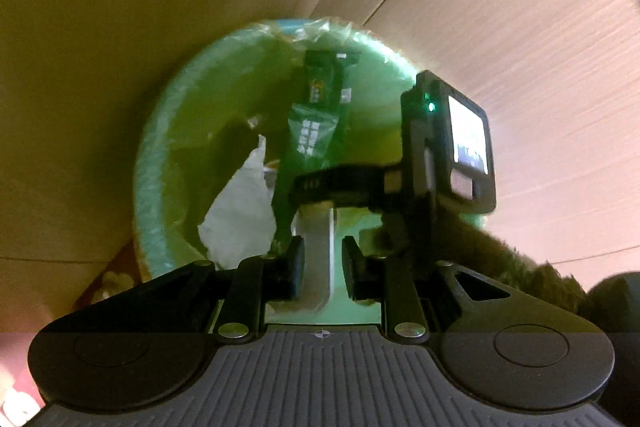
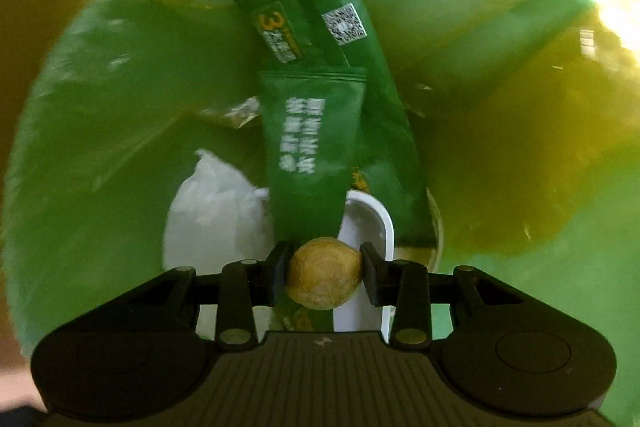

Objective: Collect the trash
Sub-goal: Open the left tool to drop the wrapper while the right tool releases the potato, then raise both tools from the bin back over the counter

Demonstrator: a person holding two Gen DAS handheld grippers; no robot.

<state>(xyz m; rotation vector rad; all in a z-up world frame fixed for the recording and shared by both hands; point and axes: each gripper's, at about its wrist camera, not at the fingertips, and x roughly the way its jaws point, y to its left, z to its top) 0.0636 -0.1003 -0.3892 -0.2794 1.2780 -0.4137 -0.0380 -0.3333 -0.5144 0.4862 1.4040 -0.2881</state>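
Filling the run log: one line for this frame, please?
phase: drop-off | right gripper: holds round yellowish ball above green-lined bin | left gripper: empty | bin: green packets, white paper

A pale, wood-grained floor [image 1: 520, 47] with thin dark seams spreads to the right, and a smooth beige panel [image 1: 100, 47] rises at the left, both blurred.

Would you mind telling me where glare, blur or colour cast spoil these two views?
Right wrist view: strong glare at the upper right on the green bin liner, motion blur on the green packets. Left wrist view: yellowish cast, floor streaked with blur, edges bent by the fisheye.
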